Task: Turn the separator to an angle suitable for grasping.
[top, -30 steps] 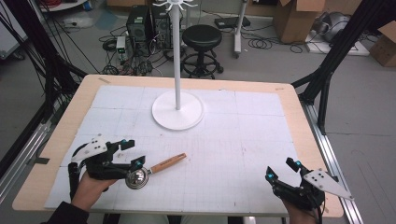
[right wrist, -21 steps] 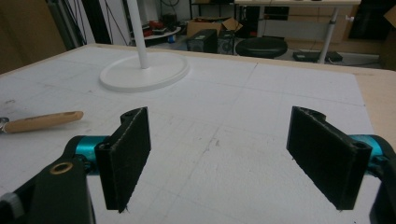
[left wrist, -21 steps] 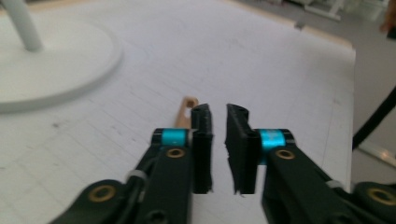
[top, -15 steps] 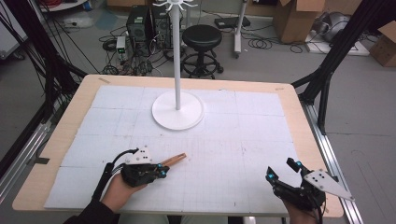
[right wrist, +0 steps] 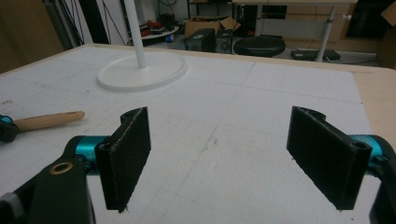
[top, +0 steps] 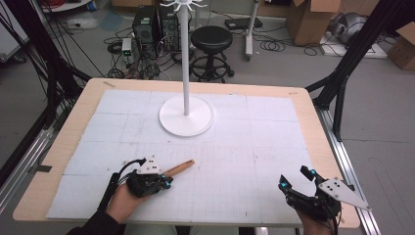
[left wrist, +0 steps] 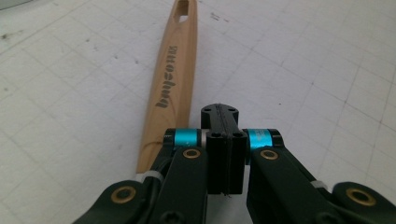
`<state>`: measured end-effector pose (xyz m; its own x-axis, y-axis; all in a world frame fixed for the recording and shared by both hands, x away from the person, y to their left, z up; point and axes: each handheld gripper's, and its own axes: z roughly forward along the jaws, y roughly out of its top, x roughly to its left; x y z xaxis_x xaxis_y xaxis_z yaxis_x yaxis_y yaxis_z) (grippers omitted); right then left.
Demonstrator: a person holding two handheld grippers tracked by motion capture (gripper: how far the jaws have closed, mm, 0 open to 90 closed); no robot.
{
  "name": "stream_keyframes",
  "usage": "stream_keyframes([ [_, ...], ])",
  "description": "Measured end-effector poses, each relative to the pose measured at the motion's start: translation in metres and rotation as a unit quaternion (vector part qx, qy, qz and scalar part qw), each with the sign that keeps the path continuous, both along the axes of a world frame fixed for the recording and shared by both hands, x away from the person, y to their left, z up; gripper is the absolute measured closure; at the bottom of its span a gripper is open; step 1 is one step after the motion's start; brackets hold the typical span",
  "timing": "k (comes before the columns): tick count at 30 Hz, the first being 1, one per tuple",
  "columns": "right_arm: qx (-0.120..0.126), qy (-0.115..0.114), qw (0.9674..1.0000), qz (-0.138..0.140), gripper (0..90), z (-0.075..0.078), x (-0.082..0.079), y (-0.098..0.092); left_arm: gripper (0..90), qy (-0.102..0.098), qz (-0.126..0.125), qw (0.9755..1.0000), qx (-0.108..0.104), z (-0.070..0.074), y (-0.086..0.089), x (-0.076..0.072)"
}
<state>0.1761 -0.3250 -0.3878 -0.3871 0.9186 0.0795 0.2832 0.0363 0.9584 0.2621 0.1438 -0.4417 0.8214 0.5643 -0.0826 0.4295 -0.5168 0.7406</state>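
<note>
A utensil with a light wooden handle (top: 179,168) lies on the white mat near the front left; the handle (left wrist: 173,79) carries dark lettering and a slot at its far end. My left gripper (top: 164,182) sits over the utensil's near end and hides its head. In the left gripper view its jaws (left wrist: 224,128) are pressed together, with the handle lying just to their left, not between them. My right gripper (top: 294,178) rests at the front right, open, with nothing between its pads (right wrist: 219,149). The handle (right wrist: 49,120) shows at the left of that view.
A white stand with a round base (top: 186,115) and a tall pole rises at the table's middle back; its base (right wrist: 142,70) lies ahead of the right gripper. Wooden table edges (top: 323,132) frame the mat. A stool and boxes stand on the floor beyond.
My left gripper has swung right and turned, now covering the utensil's metal head that showed before. The handle stays about where it was. The right gripper has not moved.
</note>
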Motion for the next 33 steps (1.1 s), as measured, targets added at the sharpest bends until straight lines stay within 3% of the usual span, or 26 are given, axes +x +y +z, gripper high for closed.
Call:
stream_keyframes([
  [6,-0.001,0.001,1.0000,0.002,20.6,0.000,0.000,0.000,89.5,0.004,0.009,0.9999,-0.003,0.000,0.005,0.001],
  [15,-0.001,0.001,1.0000,0.001,20.6,0.000,0.000,0.000,89.6,-0.002,0.019,0.9998,0.009,0.000,0.006,0.001],
  [33,-0.003,0.001,1.0000,0.002,20.6,-0.001,0.000,0.001,89.6,0.004,0.060,0.9981,0.014,0.001,0.022,0.004],
])
